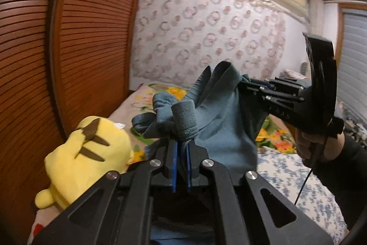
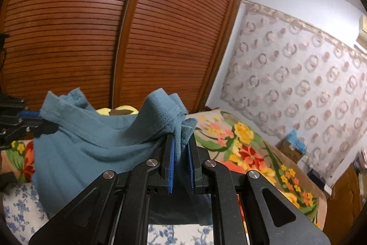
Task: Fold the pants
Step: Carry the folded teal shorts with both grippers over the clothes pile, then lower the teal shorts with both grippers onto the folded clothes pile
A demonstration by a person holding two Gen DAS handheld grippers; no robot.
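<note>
Blue-grey fleece pants (image 2: 91, 141) hang above floral bed (image 2: 252, 148), waistband stretched betw. 2 grippers: left gripper (image 1: 181, 146) and right gripper (image 2: 181, 146) each clenched on 1 end, band running left-right across frame centre.

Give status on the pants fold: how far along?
Done: the blue pants are picked up, with the left gripper and right gripper each shut on a bunched edge. In hand: the cloth hangs slack between them above the floral bedspread. Left: no neat fold shows; spreading, folding and laying down remain.
</note>
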